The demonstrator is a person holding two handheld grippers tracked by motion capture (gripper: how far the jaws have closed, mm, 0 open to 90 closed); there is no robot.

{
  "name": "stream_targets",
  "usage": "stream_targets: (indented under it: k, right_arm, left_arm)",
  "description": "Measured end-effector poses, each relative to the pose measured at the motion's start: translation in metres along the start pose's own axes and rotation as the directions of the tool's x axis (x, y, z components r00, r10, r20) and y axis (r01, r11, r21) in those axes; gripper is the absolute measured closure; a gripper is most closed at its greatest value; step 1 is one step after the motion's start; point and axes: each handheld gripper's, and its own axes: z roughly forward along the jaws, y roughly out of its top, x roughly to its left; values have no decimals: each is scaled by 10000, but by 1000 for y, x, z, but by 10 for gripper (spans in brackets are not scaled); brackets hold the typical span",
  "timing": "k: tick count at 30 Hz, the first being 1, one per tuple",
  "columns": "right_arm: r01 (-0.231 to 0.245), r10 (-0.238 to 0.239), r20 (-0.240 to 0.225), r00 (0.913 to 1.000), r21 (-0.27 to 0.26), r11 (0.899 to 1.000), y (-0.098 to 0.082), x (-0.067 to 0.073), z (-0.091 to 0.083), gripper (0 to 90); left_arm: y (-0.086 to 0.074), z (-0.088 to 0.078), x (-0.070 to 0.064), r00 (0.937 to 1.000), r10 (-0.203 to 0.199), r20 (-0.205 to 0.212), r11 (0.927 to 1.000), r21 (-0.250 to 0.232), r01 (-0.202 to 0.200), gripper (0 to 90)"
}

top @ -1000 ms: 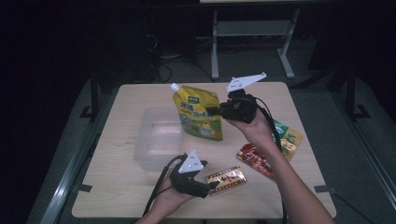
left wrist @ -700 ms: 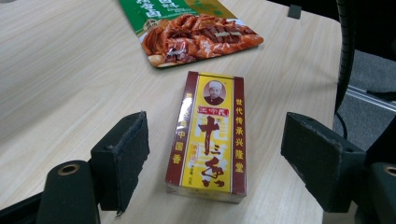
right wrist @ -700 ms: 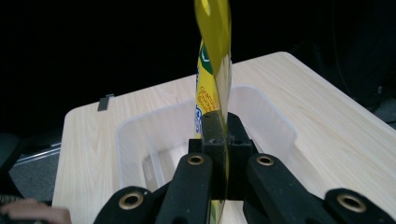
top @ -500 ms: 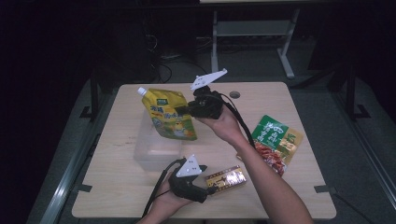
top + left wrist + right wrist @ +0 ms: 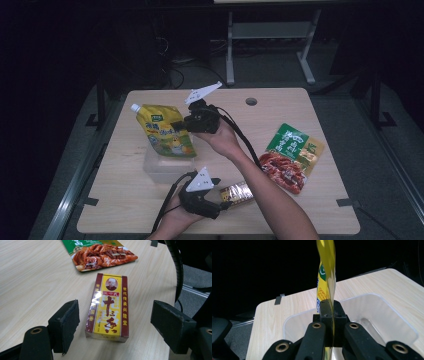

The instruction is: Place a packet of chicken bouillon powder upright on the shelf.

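A yellow spouted pouch (image 5: 164,131) hangs in the air over a clear plastic bin (image 5: 162,167). My right gripper (image 5: 181,125) is shut on the pouch's edge; in the right gripper view the pouch (image 5: 327,272) stands edge-on between the closed jaws, above the bin (image 5: 372,315). My left gripper (image 5: 225,204) rests near the table's front edge, open. A yellow and maroon box (image 5: 109,307) lies flat on the wood between its pads (image 5: 65,322), apart from both. The same box (image 5: 237,192) shows in the high view.
A green and red food packet (image 5: 292,155) lies flat at the table's right, with its end just beyond the box (image 5: 100,253). A round cable hole (image 5: 251,101) sits near the far edge. The light wooden table (image 5: 125,205) ends close behind the left gripper.
My right gripper has carried the yellow pouch leftward and a little lower, from the table's middle to over the clear bin. The left gripper and the box have stayed put.
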Motion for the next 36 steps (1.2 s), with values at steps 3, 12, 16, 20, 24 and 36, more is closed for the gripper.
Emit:
stream_targets:
  k: [3, 12, 16, 20, 24, 36]
  right_arm:
    - [-105, 105, -58, 9999, 26, 9999, -2, 0, 6, 897]
    - [-386, 386, -199, 9991, -15, 9993, -10, -4, 19, 897]
    - [-461, 461, -128, 9989, 22, 9989, -16, -5, 23, 897]
    - [-596, 595, -137, 9981, -60, 9982, -21, -6, 25, 897]
    - [-733, 729, -136, 9972, -276, 9969, -25, -7, 25, 897]
    - [-489, 489, 87, 9988, -30, 9988, -32, -3, 28, 895]
  left_arm:
    - [0, 0, -1, 10000, 25, -2, 10000, -3, -25, 224]
    - [-1, 0, -2, 10000, -32, 73, 10000, -71, 32, 224]
    - [-1, 0, -1, 10000, -24, 30, 10000, -16, 24, 224]
    - [-1, 0, -2, 10000, -20, 54, 10000, 2, 20, 225]
    - [-2, 1, -2, 10000, -41, 59, 10000, 3, 41, 225]
    - [-2, 1, -2, 9999, -132, 78, 9999, -8, 132, 225]
